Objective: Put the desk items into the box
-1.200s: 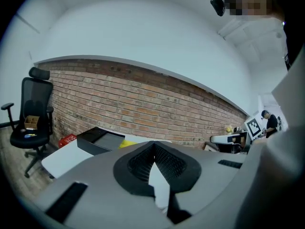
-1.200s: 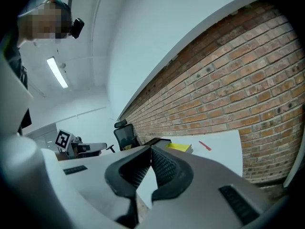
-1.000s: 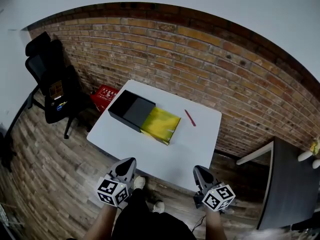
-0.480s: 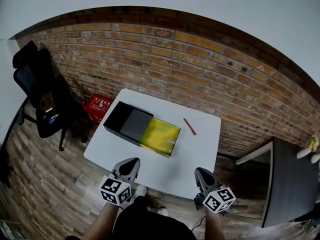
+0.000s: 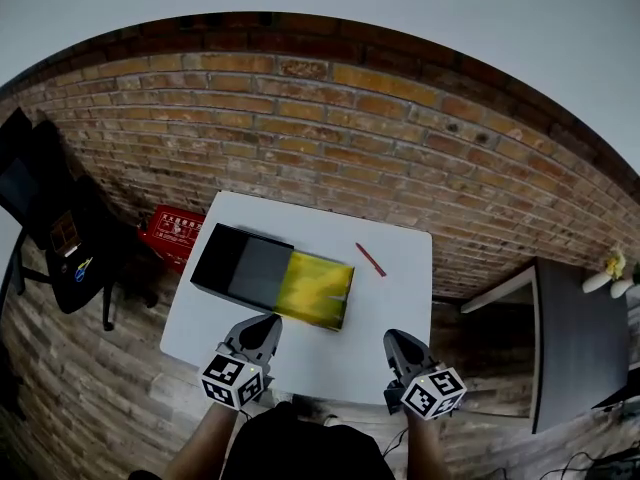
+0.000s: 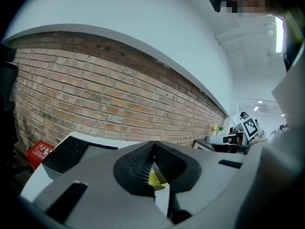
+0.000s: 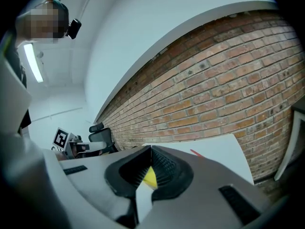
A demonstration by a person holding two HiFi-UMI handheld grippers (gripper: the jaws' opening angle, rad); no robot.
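Seen from above, a white square table (image 5: 392, 308) stands against a red-brown brick wall (image 5: 300, 118). On its left half lies a long, shallow black box (image 5: 213, 255) with an open top. A flat yellow rectangular item (image 5: 315, 290) lies at the box's right end, touching it; whether it sits inside the box or on top of it cannot be told. A thin red pen (image 5: 370, 259) lies alone on the bare tabletop, to the right of the yellow item and nearer the wall.

The person's two grey grippers are held over the table's near edge, well apart from the box and the pen. The left gripper (image 5: 262, 326) points toward the yellow item, and the right gripper (image 5: 397, 340) points toward the bare right half. In each gripper view the two jaws meet at their tips with nothing held between them.

On the wooden floor to the left are a red plastic crate (image 5: 172, 228) and a black office chair (image 5: 50, 228). A dark desk (image 5: 575, 343) stands at the right.
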